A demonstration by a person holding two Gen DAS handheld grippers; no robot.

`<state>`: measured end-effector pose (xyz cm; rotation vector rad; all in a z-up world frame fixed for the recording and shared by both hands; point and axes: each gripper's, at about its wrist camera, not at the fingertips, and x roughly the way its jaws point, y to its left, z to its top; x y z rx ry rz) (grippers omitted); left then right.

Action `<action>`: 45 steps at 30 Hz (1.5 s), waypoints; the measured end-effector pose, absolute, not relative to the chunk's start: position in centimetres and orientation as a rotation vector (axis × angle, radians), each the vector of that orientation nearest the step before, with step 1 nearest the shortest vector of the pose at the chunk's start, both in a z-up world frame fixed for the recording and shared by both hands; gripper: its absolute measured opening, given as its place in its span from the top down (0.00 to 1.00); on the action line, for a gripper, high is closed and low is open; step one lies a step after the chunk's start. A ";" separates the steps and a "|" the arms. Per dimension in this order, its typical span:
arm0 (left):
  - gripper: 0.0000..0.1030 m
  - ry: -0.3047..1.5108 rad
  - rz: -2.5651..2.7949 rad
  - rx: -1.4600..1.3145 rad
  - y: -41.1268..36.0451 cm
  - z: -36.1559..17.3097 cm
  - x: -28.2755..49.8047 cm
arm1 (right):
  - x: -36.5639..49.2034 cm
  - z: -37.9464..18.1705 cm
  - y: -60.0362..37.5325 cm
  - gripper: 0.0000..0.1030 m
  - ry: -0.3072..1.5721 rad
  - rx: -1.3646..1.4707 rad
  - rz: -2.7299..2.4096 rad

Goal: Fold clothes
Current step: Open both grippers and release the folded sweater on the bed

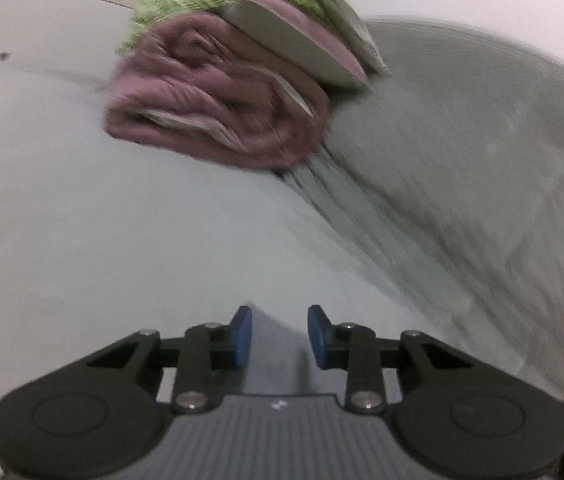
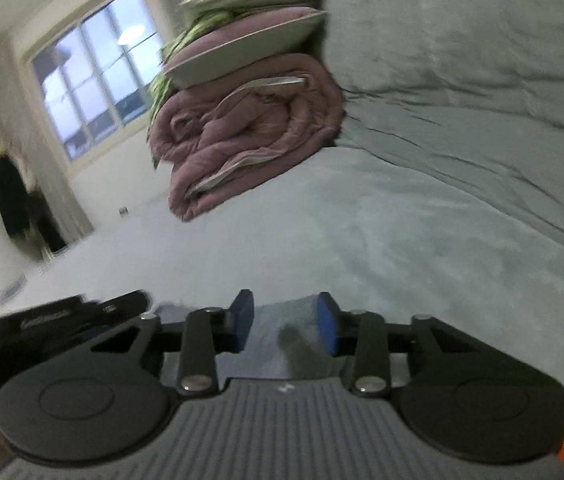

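Observation:
A pale grey-blue cloth (image 1: 270, 368) lies flat on the grey-green bed cover (image 1: 122, 220), and one of its corners pokes out just ahead of the fingers. My left gripper (image 1: 280, 338) hovers low over it, open, its blue pads (image 1: 242, 338) apart with the cloth under the gap. In the right wrist view the same cloth (image 2: 266, 344) lies beneath my right gripper (image 2: 285, 326), which is also open. A black device body (image 2: 62, 316), apparently the left gripper, sits close on its left. Both views are motion-blurred.
A folded mauve quilt (image 2: 250, 132) lies further up the bed with two pillows (image 2: 250, 56) and a green knitted blanket (image 1: 186, 4) stacked on it. The rumpled grey-green cover (image 2: 461, 100) rises on the right. A window (image 2: 94, 80) and hanging dark clothes (image 2: 14, 200) stand at the left.

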<state>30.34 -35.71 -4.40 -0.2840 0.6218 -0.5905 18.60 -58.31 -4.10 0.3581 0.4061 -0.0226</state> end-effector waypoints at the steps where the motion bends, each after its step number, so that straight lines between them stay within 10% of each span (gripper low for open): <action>1: 0.75 0.634 -0.592 -0.276 -36.0 -5.0 30.8 | 19.2 -4.9 -58.0 0.66 0.420 0.320 -0.042; 9: 0.76 0.655 -0.557 -0.231 -36.7 -5.3 31.0 | 19.3 -6.4 -57.7 0.63 0.486 0.292 -0.102; 15: 0.44 0.698 -0.545 -0.198 -36.0 -1.4 26.7 | 16.3 -2.1 -55.7 0.49 0.524 0.255 -0.114; 24: 0.01 0.777 -0.389 0.047 -34.6 1.0 19.9 | 12.4 2.1 -52.7 0.00 0.582 0.204 -0.156; 45: 0.01 0.873 -0.339 0.150 -35.2 -2.1 19.1 | 10.4 0.3 -49.8 0.00 0.689 0.076 -0.291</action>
